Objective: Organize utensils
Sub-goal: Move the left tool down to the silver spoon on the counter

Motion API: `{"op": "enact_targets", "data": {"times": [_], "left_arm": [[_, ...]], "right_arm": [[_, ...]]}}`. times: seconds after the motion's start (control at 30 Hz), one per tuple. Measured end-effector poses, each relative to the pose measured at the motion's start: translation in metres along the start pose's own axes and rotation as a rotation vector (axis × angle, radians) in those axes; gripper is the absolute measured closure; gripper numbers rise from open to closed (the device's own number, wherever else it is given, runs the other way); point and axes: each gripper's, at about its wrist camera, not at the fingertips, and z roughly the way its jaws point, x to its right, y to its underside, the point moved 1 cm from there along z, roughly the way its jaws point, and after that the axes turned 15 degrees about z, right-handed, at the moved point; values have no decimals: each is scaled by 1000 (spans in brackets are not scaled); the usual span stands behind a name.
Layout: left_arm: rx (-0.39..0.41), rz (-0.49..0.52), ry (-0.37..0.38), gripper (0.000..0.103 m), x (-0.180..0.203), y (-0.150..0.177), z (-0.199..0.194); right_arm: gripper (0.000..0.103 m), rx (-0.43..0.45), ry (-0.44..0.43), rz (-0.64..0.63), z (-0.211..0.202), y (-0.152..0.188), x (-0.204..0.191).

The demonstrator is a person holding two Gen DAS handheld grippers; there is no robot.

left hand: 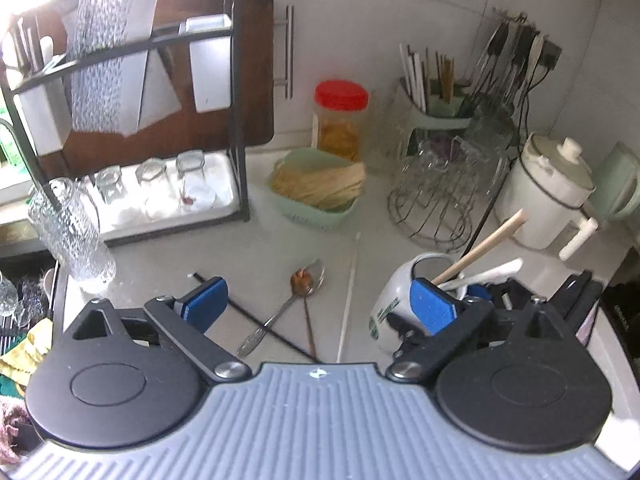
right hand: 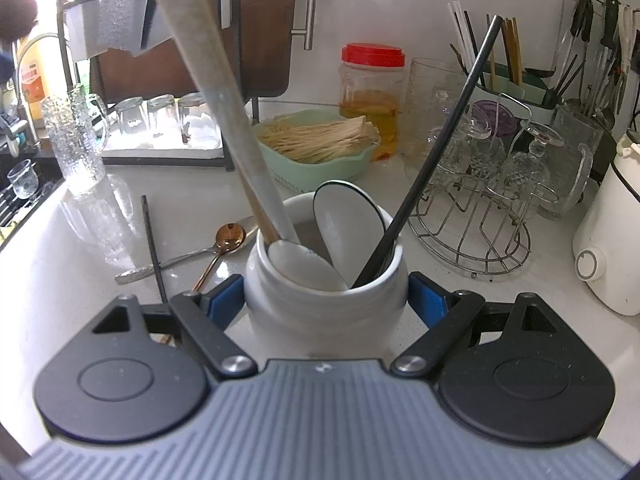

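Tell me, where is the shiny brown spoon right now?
The copper-brown spoon lies on the counter, crossed with a silver spoon. In the left wrist view it sits between the open left gripper's fingers, left of the white jar.

white jar (right hand: 324,300): upright, holds utensils | two spoons (left hand: 304,280): crossed on counter

Red-lidded jar (left hand: 341,120) beside green basket (left hand: 316,196)
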Motion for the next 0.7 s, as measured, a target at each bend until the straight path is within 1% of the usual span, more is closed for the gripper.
{"op": "enact_targets", "data": {"times": [0.1, 0.3, 0.43, 0.57, 0.7], "left_arm": [[-18, -9, -15, 4, -3, 9, 8], [-27, -50, -37, 4, -16, 27, 18], [-44, -49, -47, 4, -22, 37, 29], [-78, -20, -65, 4, -24, 48, 45], [-90, -21, -72, 4, -28, 57, 58]], "right_arm": [[14, 6, 7, 8, -1, 1, 0], [14, 22, 9, 12, -4, 5, 0], [13, 24, 10, 14, -6, 5, 0], [14, 25, 10, 16, -6, 5, 0], [14, 26, 13, 17, -6, 5, 0]]}}
